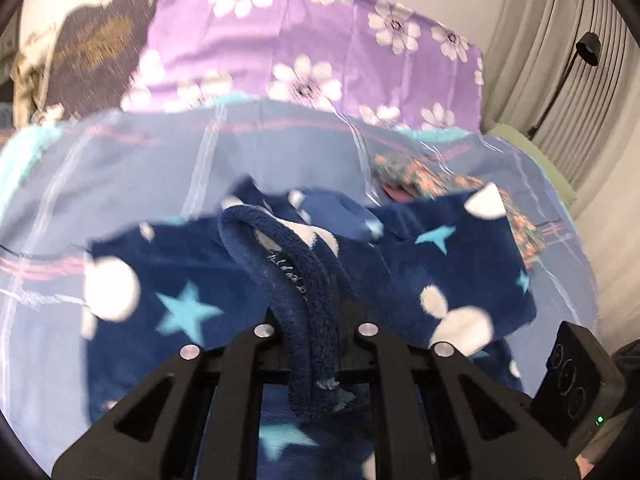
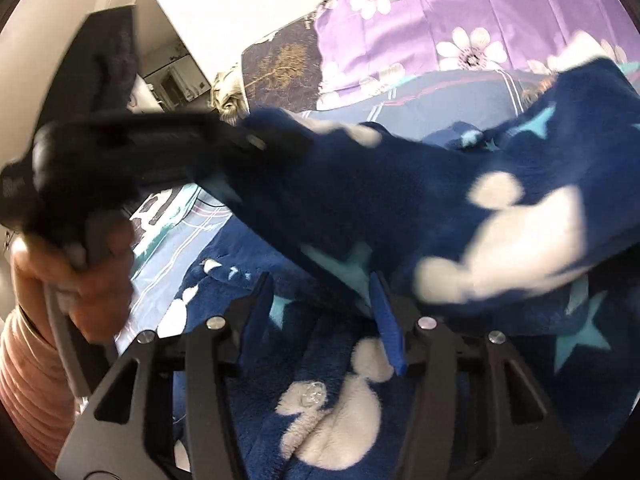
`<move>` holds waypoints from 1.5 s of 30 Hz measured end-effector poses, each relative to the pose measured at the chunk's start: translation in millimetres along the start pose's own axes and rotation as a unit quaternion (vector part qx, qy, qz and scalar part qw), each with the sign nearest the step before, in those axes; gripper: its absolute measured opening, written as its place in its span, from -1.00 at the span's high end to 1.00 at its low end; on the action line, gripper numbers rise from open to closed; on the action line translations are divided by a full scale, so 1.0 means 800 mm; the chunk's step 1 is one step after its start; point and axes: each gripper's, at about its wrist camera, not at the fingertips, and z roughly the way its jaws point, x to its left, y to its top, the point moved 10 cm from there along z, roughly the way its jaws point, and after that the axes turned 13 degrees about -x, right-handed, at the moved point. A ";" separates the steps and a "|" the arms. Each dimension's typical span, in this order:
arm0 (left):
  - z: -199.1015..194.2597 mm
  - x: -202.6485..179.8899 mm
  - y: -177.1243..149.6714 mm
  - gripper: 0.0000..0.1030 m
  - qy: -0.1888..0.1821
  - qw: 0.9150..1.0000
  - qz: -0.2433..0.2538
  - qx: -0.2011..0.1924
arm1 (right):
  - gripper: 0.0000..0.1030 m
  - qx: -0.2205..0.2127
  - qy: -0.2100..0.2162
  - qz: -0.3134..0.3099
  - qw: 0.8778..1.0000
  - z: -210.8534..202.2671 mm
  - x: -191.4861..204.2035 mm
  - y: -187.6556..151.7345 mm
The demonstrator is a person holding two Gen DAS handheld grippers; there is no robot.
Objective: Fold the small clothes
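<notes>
A navy fleece garment [image 1: 192, 280] with white blobs and light blue stars lies on a blue checked sheet [image 1: 100, 168]. My left gripper [image 1: 316, 320] is shut on a thick fleece hem of the garment, which hangs down between the jaws. In the right wrist view the left gripper [image 2: 256, 140] lifts a flap of the garment [image 2: 400, 200] above the rest. My right gripper [image 2: 320, 312] is open, with blue pads [image 2: 386, 320] apart over the lower layer of fleece, under the raised flap.
A purple flowered cover [image 1: 312, 40] and a dark brown printed cloth [image 1: 96, 52] lie behind. A patterned orange-green cloth [image 1: 440, 176] sits at right. Grey curtains [image 1: 560, 60] hang at the right. The person's hand [image 2: 96, 280] holds the left gripper's handle.
</notes>
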 end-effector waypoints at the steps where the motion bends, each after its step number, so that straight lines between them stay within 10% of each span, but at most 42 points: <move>1: -0.006 0.010 0.010 0.80 0.012 1.000 0.006 -0.009 | -0.01 0.003 -0.035 0.009 0.999 0.002 -0.017 -0.001; 6: -0.032 0.069 0.026 0.80 0.041 0.999 -0.015 -0.030 | 0.42 0.032 -0.093 0.091 0.991 0.006 -0.073 -0.010; 15: -0.009 0.195 -0.076 0.69 0.127 0.989 -0.059 0.046 | 0.44 0.030 -0.119 0.044 0.991 0.005 -0.065 -0.011; 20: -0.012 0.216 -0.096 0.05 0.157 0.985 -0.071 0.025 | 0.44 0.031 -0.124 0.037 0.991 0.006 -0.064 -0.011; 25: -0.040 0.199 -0.077 0.02 0.141 0.988 -0.057 -0.009 | 0.44 0.028 -0.138 0.015 0.990 0.004 -0.058 -0.013; 31: -0.029 0.204 -0.130 -0.48 0.143 0.989 -0.038 0.029 | 0.36 0.060 -0.130 -0.007 0.990 -0.012 -0.053 -0.020; 35: -0.037 0.216 -0.129 -0.47 0.117 0.988 -0.101 0.025 | 0.08 0.083 -0.125 -0.010 0.989 -0.045 -0.057 -0.030; 45: -0.132 0.179 -0.151 -0.50 0.067 0.996 -0.065 0.003 | -0.19 0.032 -0.166 0.016 0.986 -0.177 -0.125 -0.006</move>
